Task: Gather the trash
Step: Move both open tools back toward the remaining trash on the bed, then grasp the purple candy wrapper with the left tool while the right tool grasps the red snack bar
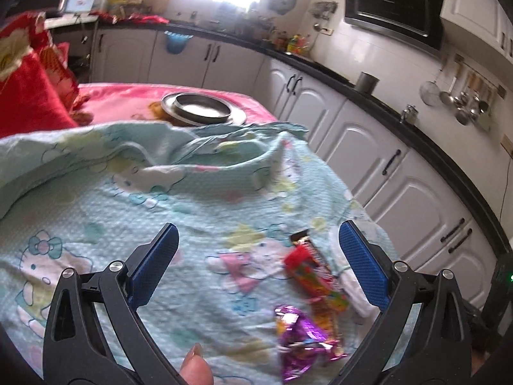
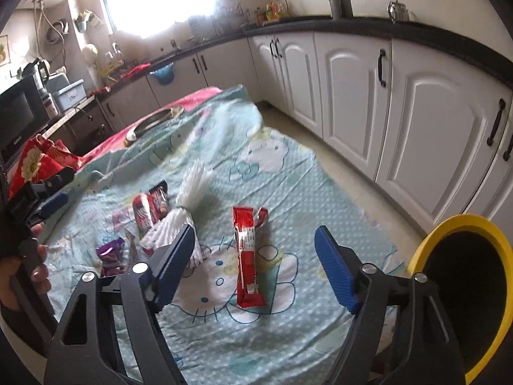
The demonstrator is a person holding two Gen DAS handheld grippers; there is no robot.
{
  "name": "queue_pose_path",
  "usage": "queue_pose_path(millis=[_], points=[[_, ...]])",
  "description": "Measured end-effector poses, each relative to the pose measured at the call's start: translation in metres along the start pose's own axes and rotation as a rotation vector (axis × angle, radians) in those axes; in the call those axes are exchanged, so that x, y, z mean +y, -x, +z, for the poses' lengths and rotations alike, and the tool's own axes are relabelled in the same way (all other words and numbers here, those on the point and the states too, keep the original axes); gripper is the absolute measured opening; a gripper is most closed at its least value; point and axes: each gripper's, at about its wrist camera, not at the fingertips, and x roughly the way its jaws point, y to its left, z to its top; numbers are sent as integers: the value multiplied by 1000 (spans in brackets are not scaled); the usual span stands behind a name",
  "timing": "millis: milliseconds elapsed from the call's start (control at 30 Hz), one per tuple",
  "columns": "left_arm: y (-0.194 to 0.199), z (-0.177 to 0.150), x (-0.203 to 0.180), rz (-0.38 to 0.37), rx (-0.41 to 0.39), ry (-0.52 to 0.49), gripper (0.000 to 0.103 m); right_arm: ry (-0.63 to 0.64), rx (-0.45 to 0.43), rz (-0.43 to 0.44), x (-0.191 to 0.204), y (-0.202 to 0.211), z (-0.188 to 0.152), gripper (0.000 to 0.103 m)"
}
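Several wrappers lie on a light blue cartoon-print cloth (image 2: 272, 186). A long red wrapper (image 2: 246, 256) lies between the fingers of my open right gripper (image 2: 255, 247), just ahead of them. A white crumpled wrapper (image 2: 179, 221), a red snack pack (image 2: 149, 208) and a purple foil wrapper (image 2: 110, 255) lie to its left. My left gripper (image 1: 258, 247) is open above the cloth; a red-orange wrapper (image 1: 315, 276) and the purple foil wrapper (image 1: 301, 330) lie near its right finger. The left gripper also shows in the right wrist view (image 2: 48, 199).
A yellow-rimmed bin (image 2: 461, 292) stands at the right, beside the cloth's edge. A steel plate (image 1: 202, 109) sits on a pink cloth at the far end. Red cushions (image 1: 29, 89) lie at the left. White cabinets (image 2: 368, 96) line the right side.
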Motion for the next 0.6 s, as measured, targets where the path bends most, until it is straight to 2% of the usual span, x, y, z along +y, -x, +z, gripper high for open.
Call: queue_pose_path(millis=[167,267,433,533,600], points=[[-15,-6,27,-25,63,110,92,-9,37,0,0,-20,-2,68],[-20,-10,35,-51,88,148,83,-11,51,-1,1,-29,-3,66],[-28,-14,22,-122,147,122,75,-10,70,3,0,-38,-5,61],[-34,-20,12,-162,212,101,72,-3,94,2,1,-46,-7,51],[-35,-28,5,-173,254,72,67,-4,106,3,1,-50,-10,41]])
